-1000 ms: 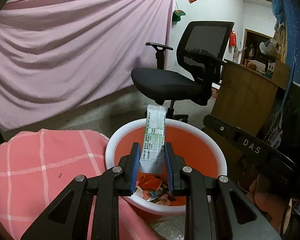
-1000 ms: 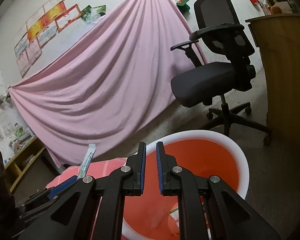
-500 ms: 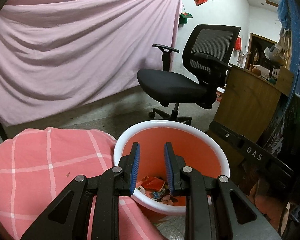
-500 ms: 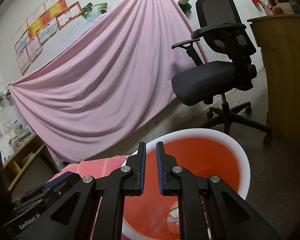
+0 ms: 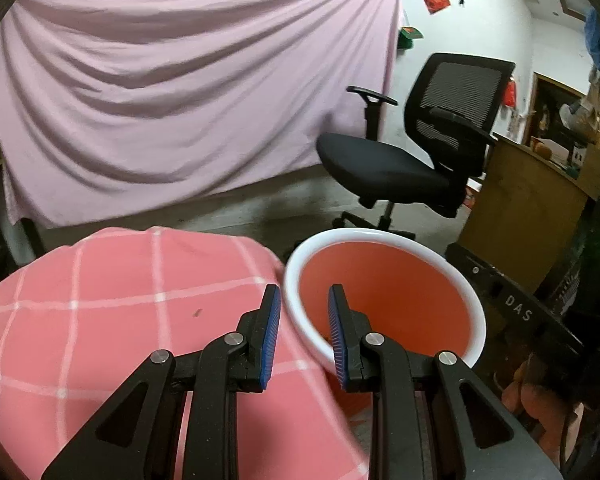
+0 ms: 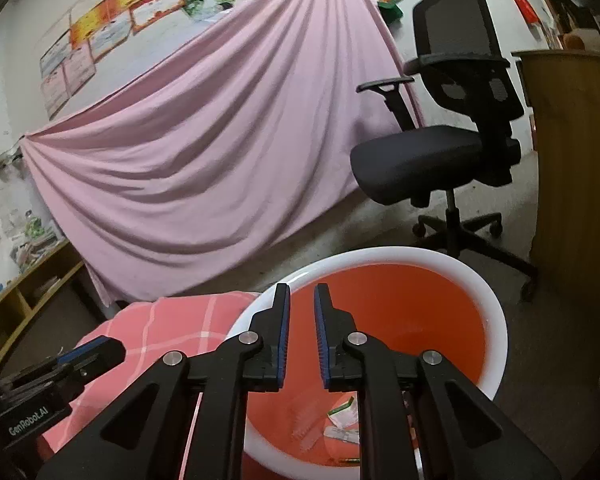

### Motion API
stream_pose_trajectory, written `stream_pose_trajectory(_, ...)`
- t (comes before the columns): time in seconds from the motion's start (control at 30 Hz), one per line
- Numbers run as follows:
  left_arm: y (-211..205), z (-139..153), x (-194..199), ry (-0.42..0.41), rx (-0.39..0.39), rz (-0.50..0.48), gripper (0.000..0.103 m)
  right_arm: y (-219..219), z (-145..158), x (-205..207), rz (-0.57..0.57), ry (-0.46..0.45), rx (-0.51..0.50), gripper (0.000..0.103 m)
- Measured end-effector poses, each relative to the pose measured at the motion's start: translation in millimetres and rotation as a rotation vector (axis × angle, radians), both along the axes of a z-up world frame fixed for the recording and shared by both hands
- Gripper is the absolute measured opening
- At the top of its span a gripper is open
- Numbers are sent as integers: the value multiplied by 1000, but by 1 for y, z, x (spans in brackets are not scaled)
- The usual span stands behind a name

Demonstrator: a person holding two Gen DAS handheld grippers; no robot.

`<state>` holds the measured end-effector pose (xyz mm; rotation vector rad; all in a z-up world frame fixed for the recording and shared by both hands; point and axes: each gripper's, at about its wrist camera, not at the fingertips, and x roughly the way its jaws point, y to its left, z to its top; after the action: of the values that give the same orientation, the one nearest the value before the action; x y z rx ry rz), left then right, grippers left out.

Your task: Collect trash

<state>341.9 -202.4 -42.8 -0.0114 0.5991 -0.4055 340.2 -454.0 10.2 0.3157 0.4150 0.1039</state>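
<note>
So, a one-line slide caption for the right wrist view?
Right gripper, jaws opening and empty, above orange bin holding scraps.

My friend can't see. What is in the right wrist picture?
The right gripper, its empty jaws opening, hangs over a round orange plastic bin with a white rim holding scraps of trash. A pink checked cloth lies beside it, with a black office chair behind.
</note>
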Motion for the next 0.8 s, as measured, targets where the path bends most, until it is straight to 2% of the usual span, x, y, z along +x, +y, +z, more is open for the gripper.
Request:
stream_pose_trajectory(0.03,3,1,-2,-1,1,7,20,3,2,-3,4,-9,-4,20)
stream_pose_trajectory(0.07,7,2,-5,-4,2,17,20,5,3,-6,9,-24,-8,30)
stream_pose_trajectory(0.17,17,7,-13,-12,16,41,22,15,6,-10,26,-45,-25,31)
stream_pose_trajectory(0.3,32,13,-26,-37,11,80,38,24,5,-17,36,-56,-33,31)
stream_pose_trajectory(0.4,46,14,-34,-42,-3,112,42,32,7,-27,45,-71,-43,32)
stream_pose_trajectory(0.43,50,14,-36,-42,-5,124,43,33,7,-30,48,-74,-43,36)
stream_pose_trajectory(0.47,53,14,-40,-44,-6,135,48,34,7,-35,48,-79,-38,49)
stream_pose_trajectory(0.5,57,14,-43,-50,-9,147,53,34,8,-37,50,-86,-29,55)
stream_pose_trajectory(0.63,72,15,-60,-83,-21,181,63,36,15,-59,50,-129,-13,58)
stream_pose_trajectory(0.67,75,15,-63,-87,-21,184,67,37,16,-65,47,-139,-16,63)
stream_pose_trajectory(0.7,78,15,-67,-94,-21,190,76,38,17,-68,46,-144,-18,69)
stream_pose_trajectory(0.77,85,15,-76,-122,-27,202,89,38,18,-78,39,-161,-22,72)
stream_pose_trajectory(0.8,88,16,-82,-138,-33,206,91,39,18,-82,38,-167,-26,73)
